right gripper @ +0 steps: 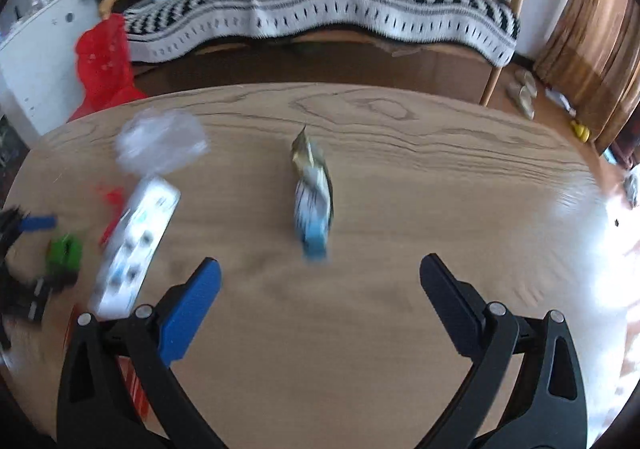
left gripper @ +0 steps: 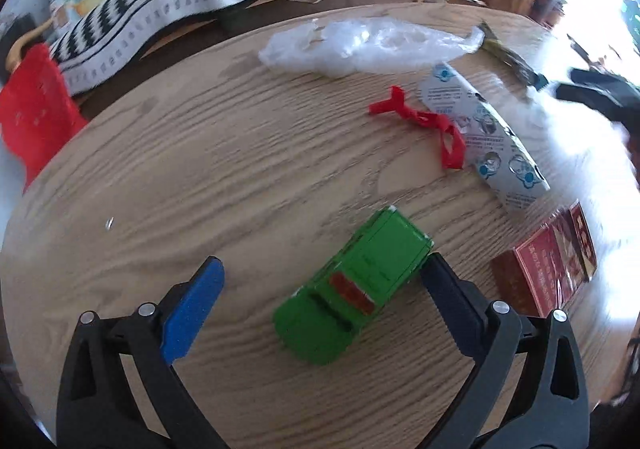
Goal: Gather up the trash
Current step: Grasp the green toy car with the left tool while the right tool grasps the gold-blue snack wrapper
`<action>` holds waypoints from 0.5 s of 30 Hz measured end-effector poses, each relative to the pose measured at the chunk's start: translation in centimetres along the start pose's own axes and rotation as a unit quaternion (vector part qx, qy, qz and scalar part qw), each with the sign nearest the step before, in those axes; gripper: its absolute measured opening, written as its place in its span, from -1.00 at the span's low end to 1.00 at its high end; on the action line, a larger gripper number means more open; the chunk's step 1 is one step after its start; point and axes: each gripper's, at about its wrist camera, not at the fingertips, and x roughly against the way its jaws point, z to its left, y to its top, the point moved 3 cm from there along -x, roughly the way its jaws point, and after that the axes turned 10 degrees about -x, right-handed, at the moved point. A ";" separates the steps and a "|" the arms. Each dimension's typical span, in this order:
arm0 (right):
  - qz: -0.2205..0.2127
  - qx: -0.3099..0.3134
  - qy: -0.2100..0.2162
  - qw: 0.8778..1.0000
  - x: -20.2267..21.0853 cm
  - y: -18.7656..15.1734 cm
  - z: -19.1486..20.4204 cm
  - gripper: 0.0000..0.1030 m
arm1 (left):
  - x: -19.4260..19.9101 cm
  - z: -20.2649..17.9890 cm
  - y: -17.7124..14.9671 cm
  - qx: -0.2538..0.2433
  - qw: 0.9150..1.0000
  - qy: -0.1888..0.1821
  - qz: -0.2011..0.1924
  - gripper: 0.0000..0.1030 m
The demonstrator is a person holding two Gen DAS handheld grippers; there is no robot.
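- The left gripper (left gripper: 322,277) has its fingers spread around a green toy car (left gripper: 356,291) on the wooden worktop (left gripper: 200,169).
- The right gripper (right gripper: 320,277) has its fingers spread, a twisted blue wrapper (right gripper: 314,197) lying ahead on the worktop.

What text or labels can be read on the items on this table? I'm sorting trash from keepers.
Nothing can be quoted as it reads.
Mask packet: printed lines and face pictures, too small to read.
Red box: light lettering on its side, too blurred to read.
Twisted wrapper: blurred, no text legible.
Green toy car: red patch, no lettering visible.
Clear plastic bag and red ribbon: no print visible.
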 end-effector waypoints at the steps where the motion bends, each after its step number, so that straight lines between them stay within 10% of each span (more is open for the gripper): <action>1: 0.009 0.002 -0.005 1.000 -1.2 0.8 0.2 0.87 | 0.1 -0.1 -0.1 -0.005 1.000 -0.003 -0.002 0.88; 10: -0.005 0.021 0.002 1.000 -4.7 2.5 0.6 0.82 | 0.0 -0.1 -0.5 -0.002 0.999 0.003 -0.032 0.71; 11: -0.010 0.021 0.004 1.000 -4.4 2.4 0.6 0.42 | 0.3 -0.3 -0.5 -0.005 0.999 0.004 -0.042 0.50; 12: -0.017 0.023 0.009 1.000 -3.7 2.3 0.6 -0.69 | 0.7 -0.4 -0.4 -0.005 0.999 0.009 -0.051 -0.26; 15: 0.005 0.017 0.021 1.000 -2.7 1.6 0.3 -0.84 | 0.9 -0.3 -0.5 0.023 0.999 0.020 -0.039 -0.36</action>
